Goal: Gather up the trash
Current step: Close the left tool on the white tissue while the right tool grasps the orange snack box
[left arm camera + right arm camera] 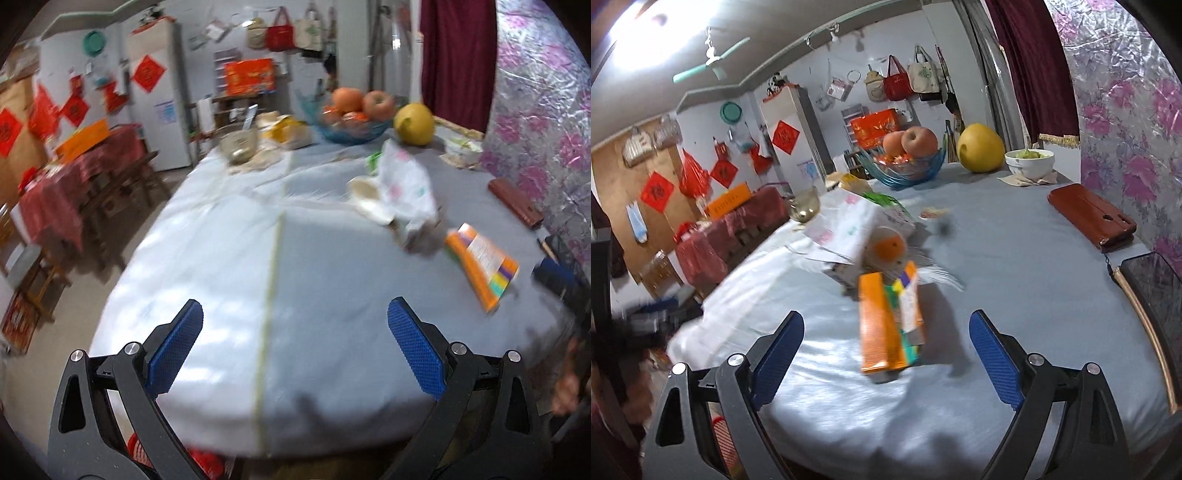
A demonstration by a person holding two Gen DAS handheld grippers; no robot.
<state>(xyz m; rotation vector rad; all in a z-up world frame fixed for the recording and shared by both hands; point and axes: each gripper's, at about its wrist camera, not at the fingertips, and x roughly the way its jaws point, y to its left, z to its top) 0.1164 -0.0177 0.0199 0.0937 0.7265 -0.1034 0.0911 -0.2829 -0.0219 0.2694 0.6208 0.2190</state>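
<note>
An orange carton (886, 325) lies on the light blue tablecloth (1015, 258) just ahead of my right gripper (886, 343), whose blue pads stand wide apart with nothing pressed between them. Behind the carton sits a heap of crumpled white wrappers (849, 229) and a small round cup (886, 243). My left gripper (295, 332) is open over bare cloth near the table's front edge; the same orange carton (484, 262) and white wrappers (402, 188) lie ahead to its right. My right gripper's dark body (561, 280) shows at the right edge there.
A blue glass fruit bowl (905, 166), a yellow pomelo (980, 149), a white bowl (1028, 162) and a brown wallet (1093, 218) stand toward the back and right. A red basket (207, 461) shows below the table's front edge. A floral wall (1126, 129) bounds the right.
</note>
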